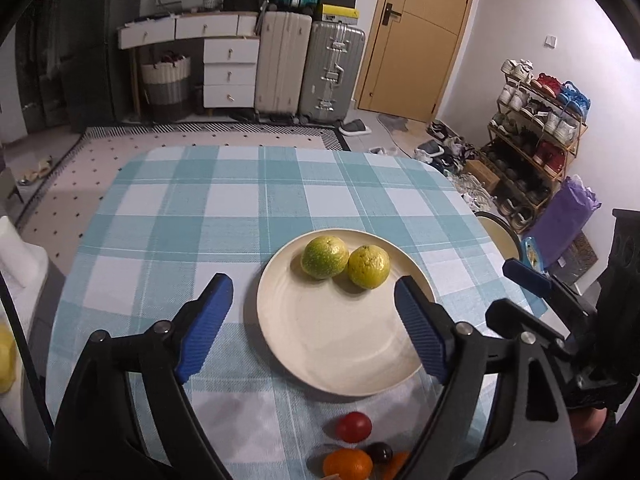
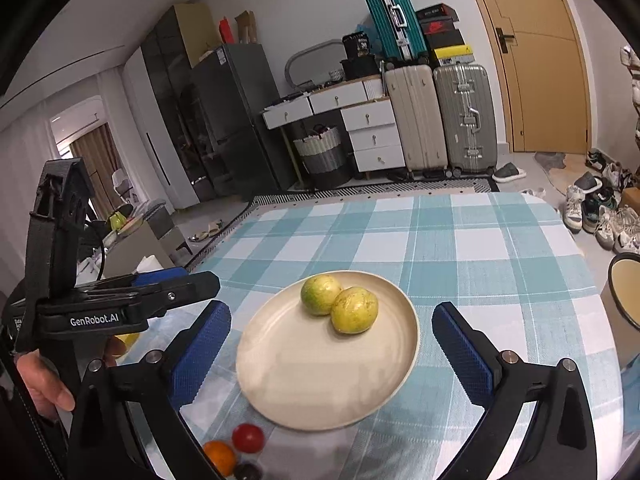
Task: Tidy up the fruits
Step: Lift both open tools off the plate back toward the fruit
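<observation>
two green fruits (image 1: 345,262) on plate (image 1: 320,344) — touching

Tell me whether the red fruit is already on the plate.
No. The red fruit lies on the tablecloth just off the near rim of the plate, which holds only two yellow-green fruits.

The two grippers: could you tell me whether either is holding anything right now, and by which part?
Nothing is held. The left gripper and right gripper are both open and empty above the plate.
</observation>
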The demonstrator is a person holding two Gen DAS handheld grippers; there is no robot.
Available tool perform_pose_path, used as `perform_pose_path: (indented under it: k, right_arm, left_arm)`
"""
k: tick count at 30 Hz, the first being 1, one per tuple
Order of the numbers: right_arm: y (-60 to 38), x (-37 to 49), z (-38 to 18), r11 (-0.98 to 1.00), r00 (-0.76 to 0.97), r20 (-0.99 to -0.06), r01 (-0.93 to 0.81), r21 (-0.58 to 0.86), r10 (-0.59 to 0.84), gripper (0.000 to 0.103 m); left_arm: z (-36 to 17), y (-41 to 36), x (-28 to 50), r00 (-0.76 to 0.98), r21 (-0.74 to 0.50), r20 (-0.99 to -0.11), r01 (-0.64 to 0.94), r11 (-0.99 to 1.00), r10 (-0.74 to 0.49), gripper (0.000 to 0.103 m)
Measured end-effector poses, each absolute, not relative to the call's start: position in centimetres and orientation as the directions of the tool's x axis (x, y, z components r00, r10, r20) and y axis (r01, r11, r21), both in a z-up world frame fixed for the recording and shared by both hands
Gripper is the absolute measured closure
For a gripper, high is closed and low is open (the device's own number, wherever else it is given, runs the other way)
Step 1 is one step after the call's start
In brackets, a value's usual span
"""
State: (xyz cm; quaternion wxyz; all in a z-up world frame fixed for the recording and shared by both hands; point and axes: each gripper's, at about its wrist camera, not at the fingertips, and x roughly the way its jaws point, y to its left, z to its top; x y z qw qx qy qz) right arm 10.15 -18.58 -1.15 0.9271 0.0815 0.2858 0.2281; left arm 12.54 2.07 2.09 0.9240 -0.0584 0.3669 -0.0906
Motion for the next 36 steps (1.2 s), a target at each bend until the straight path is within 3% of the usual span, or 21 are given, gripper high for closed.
perform_pose_path:
  k: [7,13,16,36]
  right_arm:
    - [-18.7,7.5,-1.0,0.887,0.739,-0.491,-0.371,0.277,0.462,0.0]
    - [-19.1,5.4,-1.0,0.893,0.748,-0.489,-0.359,0.271,0.449,0.0]
    - [-19.0,4.4,-1.0,0.898,0.753,-0.489,-0.357,0.258,0.441,0.0]
    - [-18.7,-1.7,-4.4,0.899,0.722,-0.536,-0.35,0.263,0.438,0.0]
  left_arm:
    - [2.3,0.7,8.8,0.751,-0.045,-0.651,0.105,0.993,-0.109,0.017]
    - [1.4,1.1,7.1,0.731,-0.086,-0.672,0.087,0.993,-0.122,0.015]
    - [1.0,1.2,6.3,0.734,-0.091,-0.669,0.078,0.993,-0.119,0.001]
    - [-6.1,3.4,2.6,0.613,-0.21,-0.762,0.072,0.975,-0.209,0.001]
